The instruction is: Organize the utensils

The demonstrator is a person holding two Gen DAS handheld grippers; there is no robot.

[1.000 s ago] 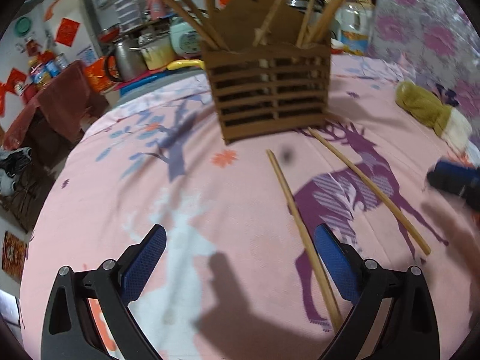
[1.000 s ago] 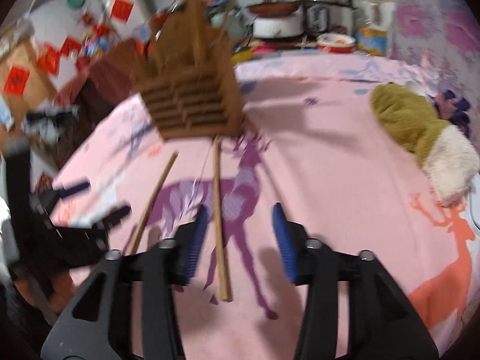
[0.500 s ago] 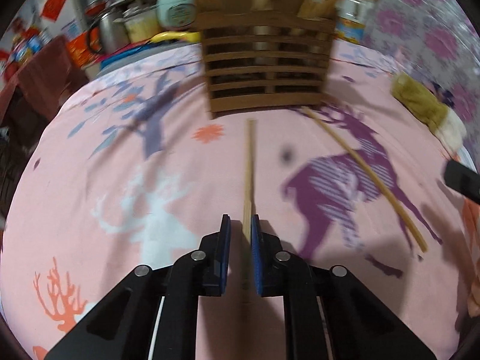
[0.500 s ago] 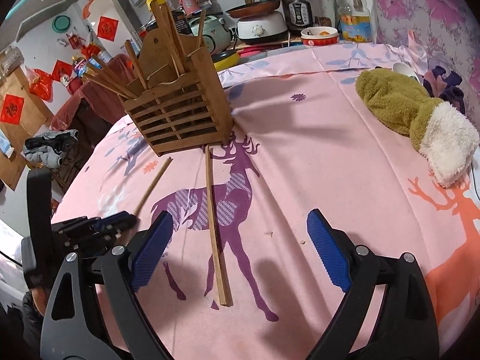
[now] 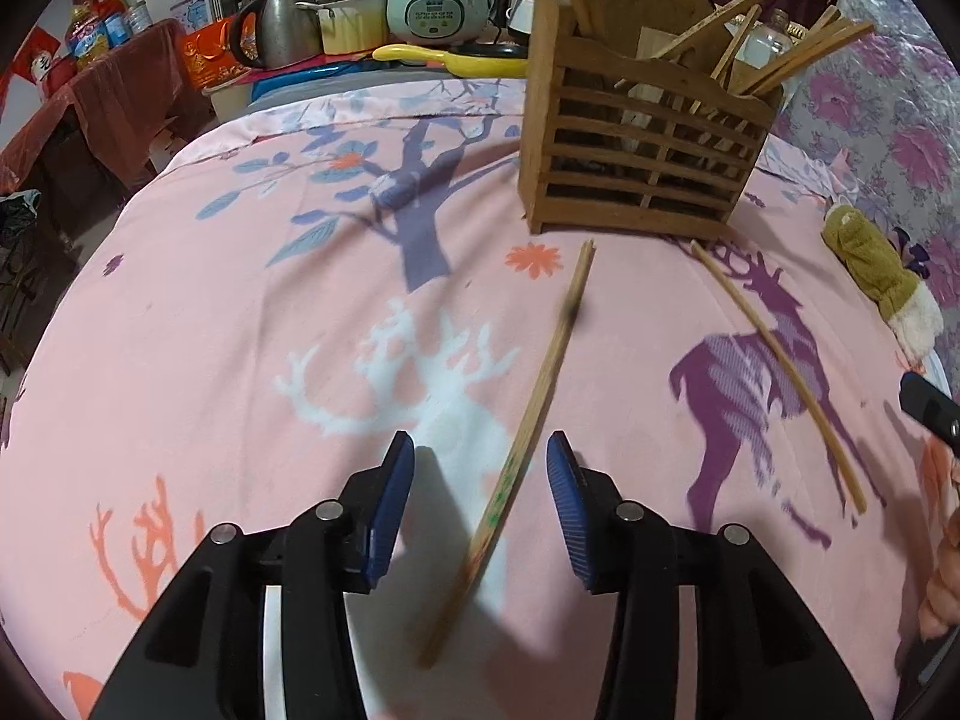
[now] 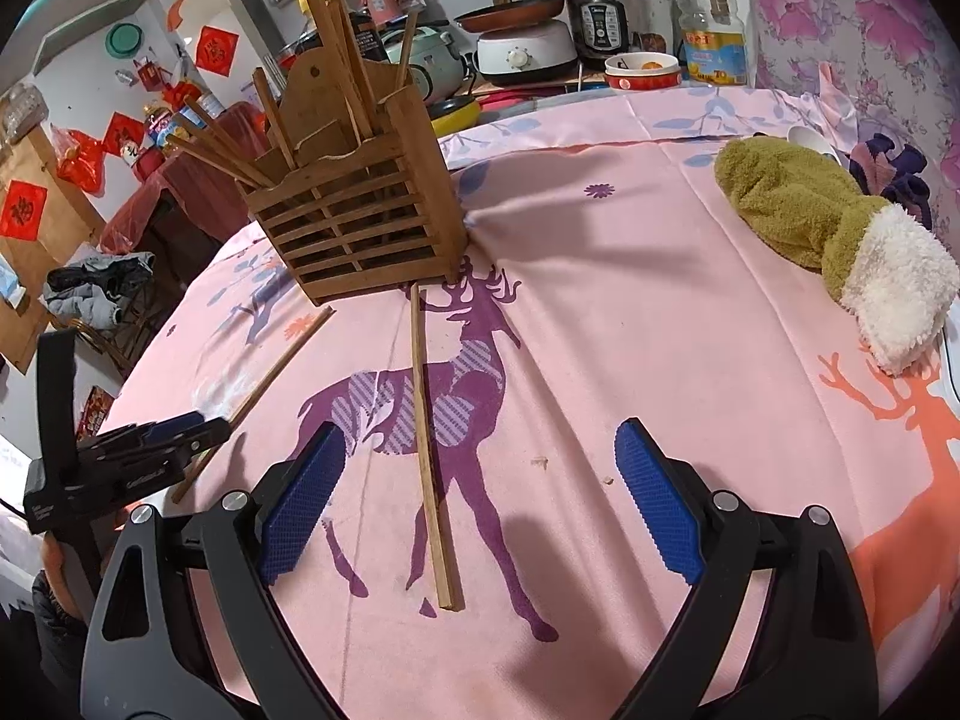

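chopstick [image 5: 543, 387] lying loose on the pink deer-print tablecloth [image 5: 240, 312], passing between the blue pads of the left gripper [image 5: 480, 483]; pads [image 5: 393, 495] set moderately apart, neither seen touching the stick. near end reaching back under the gripper body, far end pointing ahead and slightly right toward the wooden chopstick holder [image 5: 645, 144]. dark blur partway along the stick, cause not discernible. second chopstick [image 5: 780, 372] lying to the right of the left fingers, well clear of them, far end near the holder's base.

same second chopstick [image 6: 429, 447] seen from the right wrist, lying between the fingers of the right gripper [image 6: 480, 501] but nearer the left pad [image 6: 300, 501]; fingers spread wide, gripping nothing. far tip of the stick close to the base of the holder [image 6: 354, 204], ahead and left of the fingers; holder upright, packed with leaning chopsticks. left gripper [image 6: 150, 450] visible far left with the first chopstick [image 6: 264, 387] at its tips. green and white plush mitt [image 6: 840, 240] ahead and far right of the right fingers.
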